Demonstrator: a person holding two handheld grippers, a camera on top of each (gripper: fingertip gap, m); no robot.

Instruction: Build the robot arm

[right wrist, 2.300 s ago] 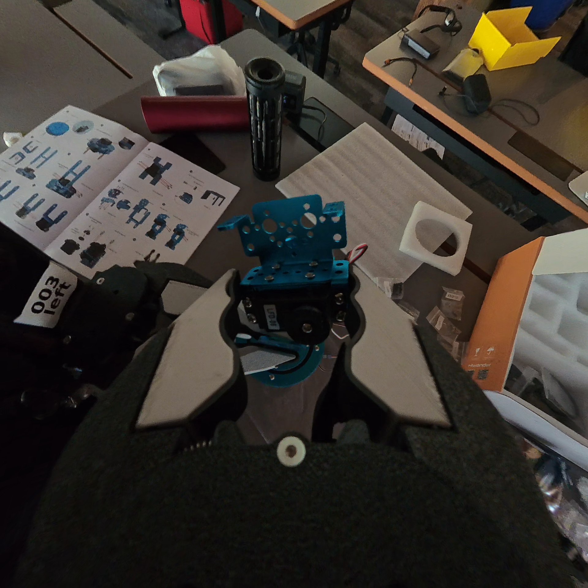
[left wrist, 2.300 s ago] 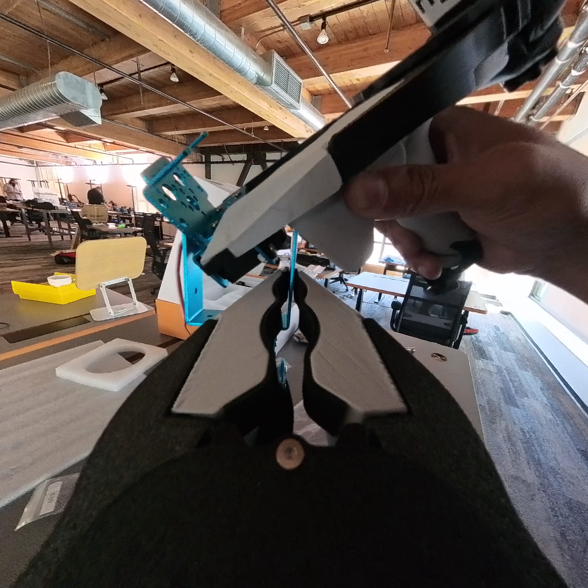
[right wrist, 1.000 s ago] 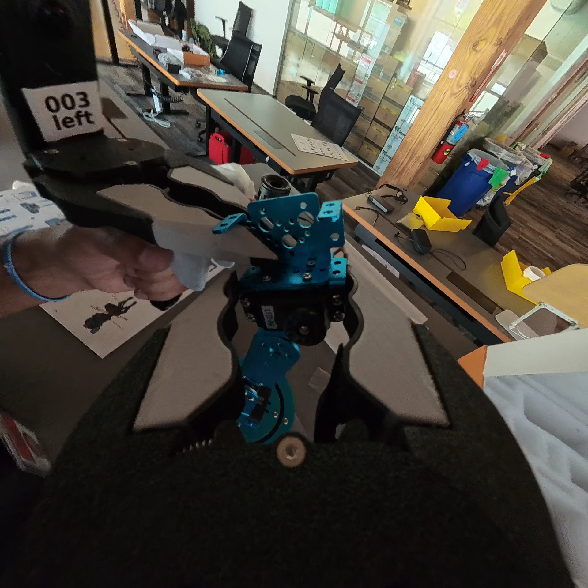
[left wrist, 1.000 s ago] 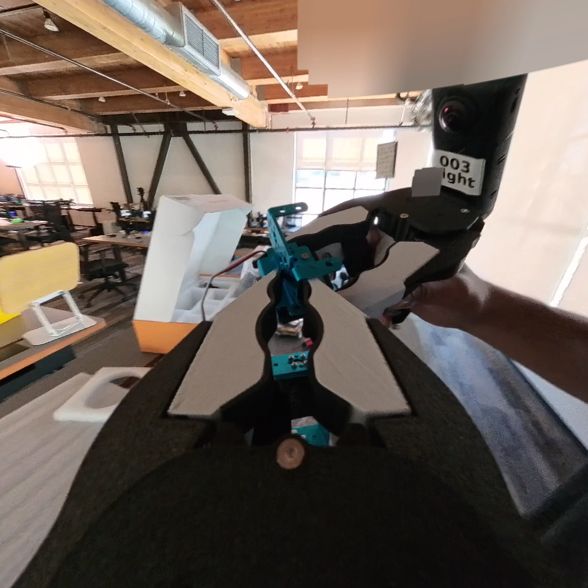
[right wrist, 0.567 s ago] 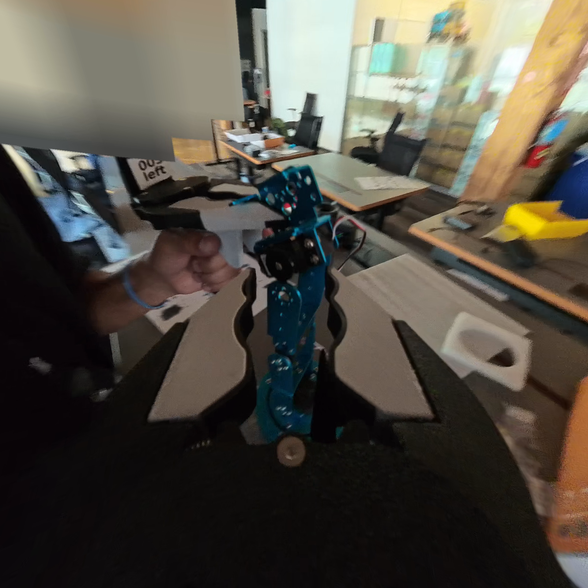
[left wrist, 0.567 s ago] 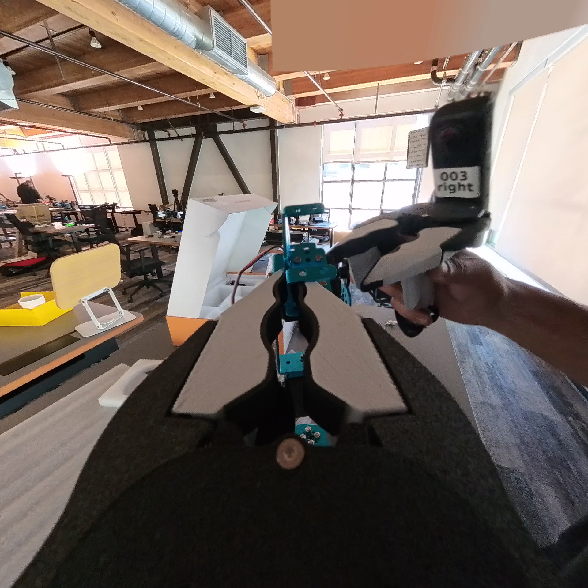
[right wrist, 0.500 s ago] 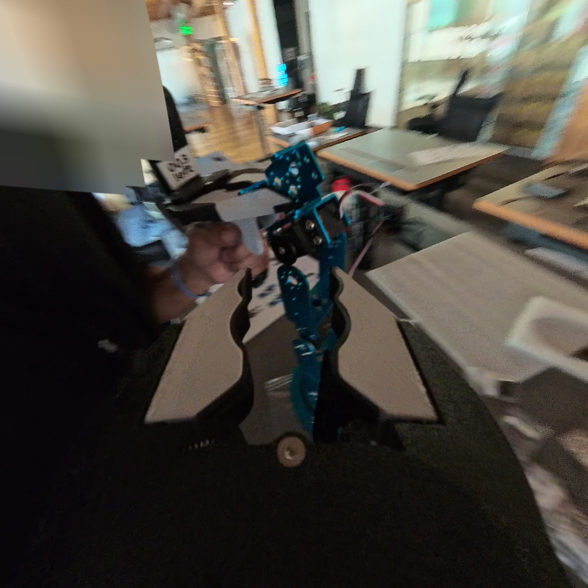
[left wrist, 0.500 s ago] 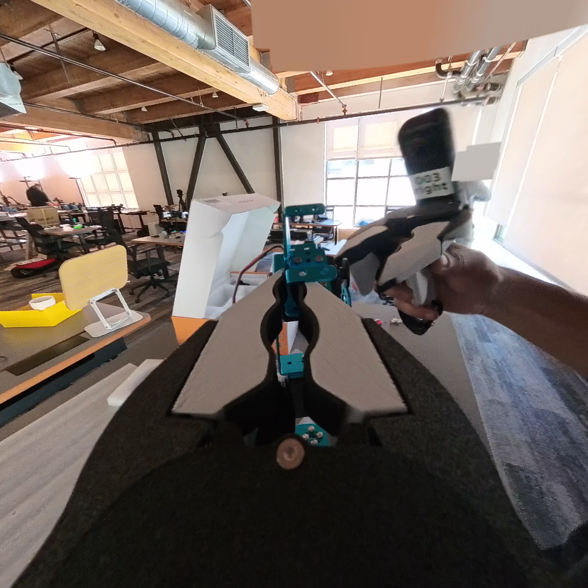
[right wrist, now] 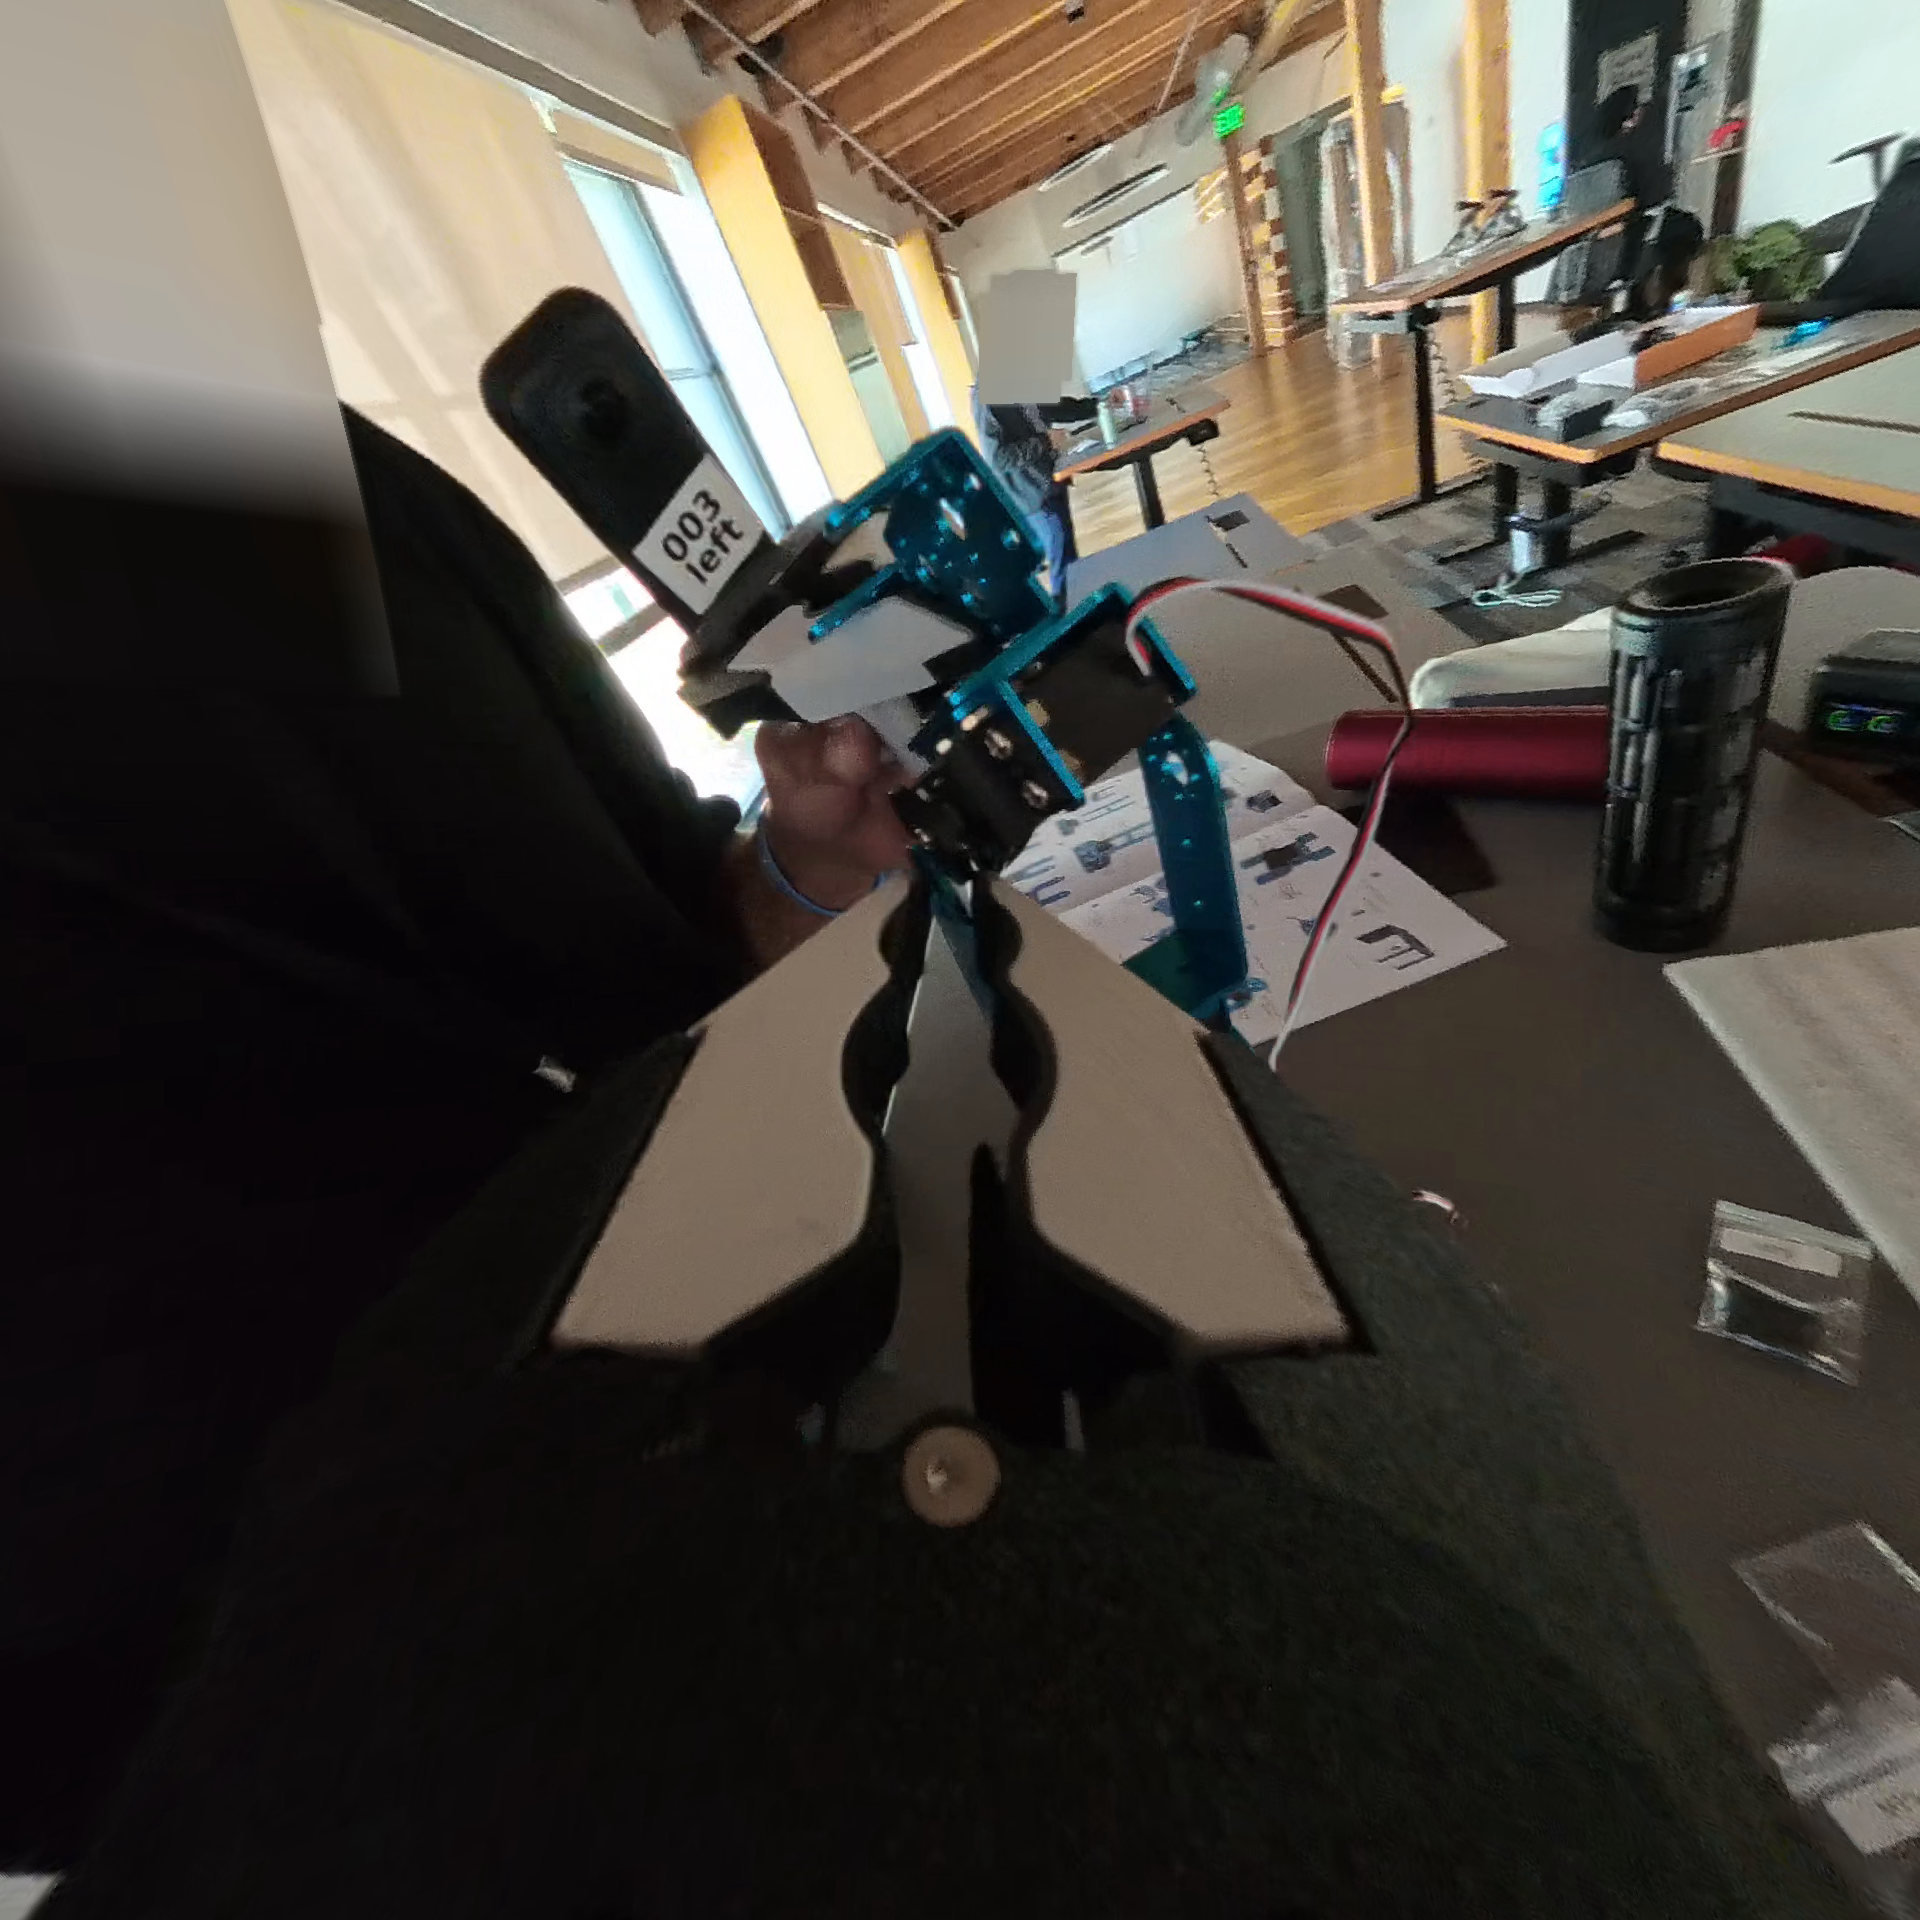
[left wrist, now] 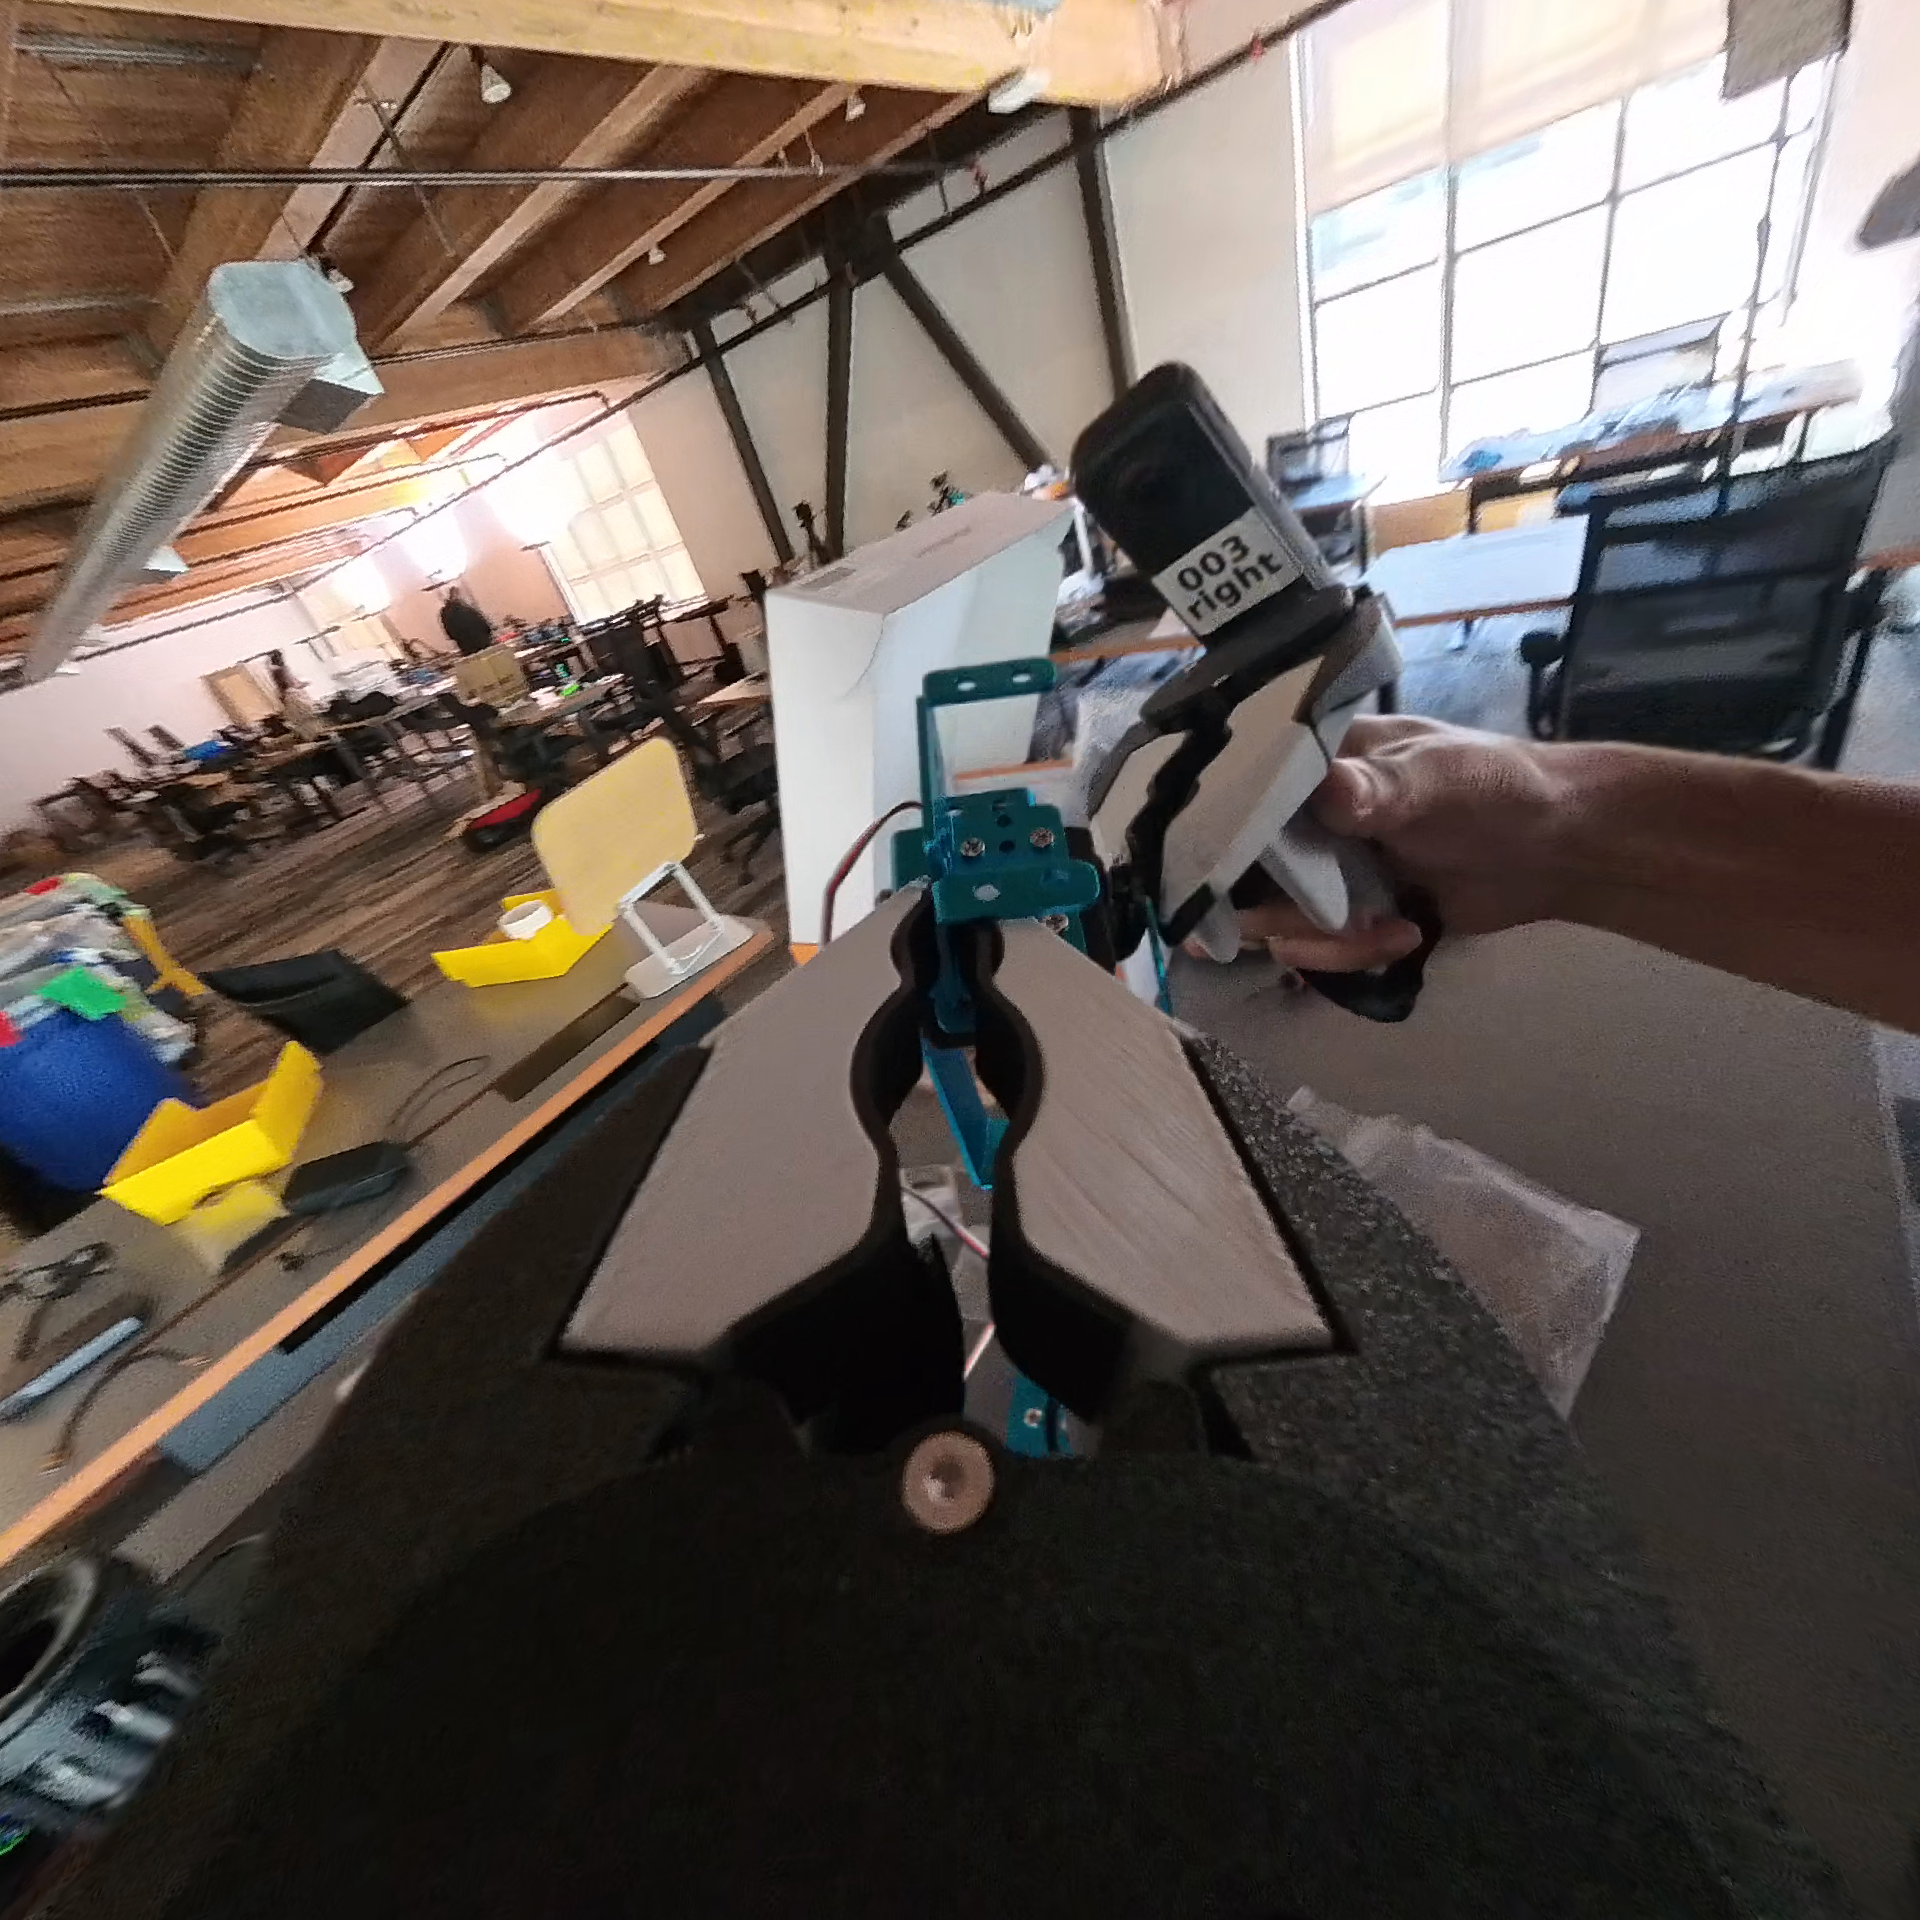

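A blue metal bracket assembly (left wrist: 987, 852) with a black servo (right wrist: 997, 769) and a red, white and black wire (right wrist: 1340, 831) is held in the air between both grippers. My left gripper (left wrist: 961, 920) is shut on a blue bracket of it. In the right wrist view the left gripper (right wrist: 956, 623) clamps the upper perforated bracket. My right gripper (right wrist: 956, 899) is shut on a thin blue plate just below the servo. It shows in the left wrist view (left wrist: 1148, 883), held by a hand (left wrist: 1455, 821), to the right of the assembly.
A dark table (right wrist: 1558, 1091) lies below with an open instruction booklet (right wrist: 1278, 894), a black cylinder (right wrist: 1673, 769), a red tube (right wrist: 1475, 753), a foam sheet (right wrist: 1829, 1049) and small plastic bags (right wrist: 1782, 1299). A white and orange box (left wrist: 894, 665) stands behind the assembly. About 5 cm separates my left fingertips from my right.
The assembly has been turned and lifted with both grippers. My right jaws went from wide around the servo body to nearly closed on a thin blue plate. My left gripper stays shut on the bracket.
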